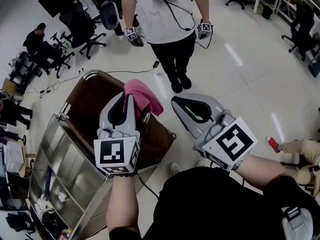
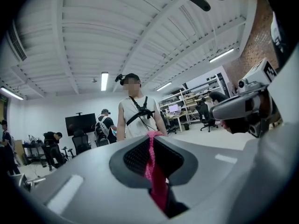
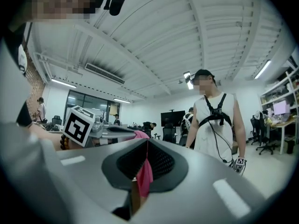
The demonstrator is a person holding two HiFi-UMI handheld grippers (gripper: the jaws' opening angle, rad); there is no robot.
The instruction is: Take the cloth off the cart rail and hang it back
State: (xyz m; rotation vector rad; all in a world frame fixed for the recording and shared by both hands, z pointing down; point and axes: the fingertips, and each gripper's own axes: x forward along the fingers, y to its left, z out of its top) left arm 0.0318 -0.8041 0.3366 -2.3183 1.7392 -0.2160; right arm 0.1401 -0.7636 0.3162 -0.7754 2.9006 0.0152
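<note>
The pink cloth (image 1: 143,96) is bunched at the tip of my left gripper (image 1: 129,103), which is shut on it above the cart's brown top (image 1: 87,101). A strip of the cloth (image 2: 154,171) runs through that gripper's slit in the left gripper view. My right gripper (image 1: 176,102) hovers just right of the cloth with its jaws together and no cloth hanging from it in the head view. A thin pink sliver (image 3: 145,175) shows in its slit in the right gripper view; I cannot tell what it is. The cart rail (image 1: 75,90) curves round the cart's far left corner.
A person in a white top (image 1: 167,19) stands just beyond the cart with a gripper in each hand. Office chairs (image 1: 80,26) and seated people are at the far left. The cart's metal shelves (image 1: 60,174) lie below left. Someone's foot (image 1: 272,144) is at the right.
</note>
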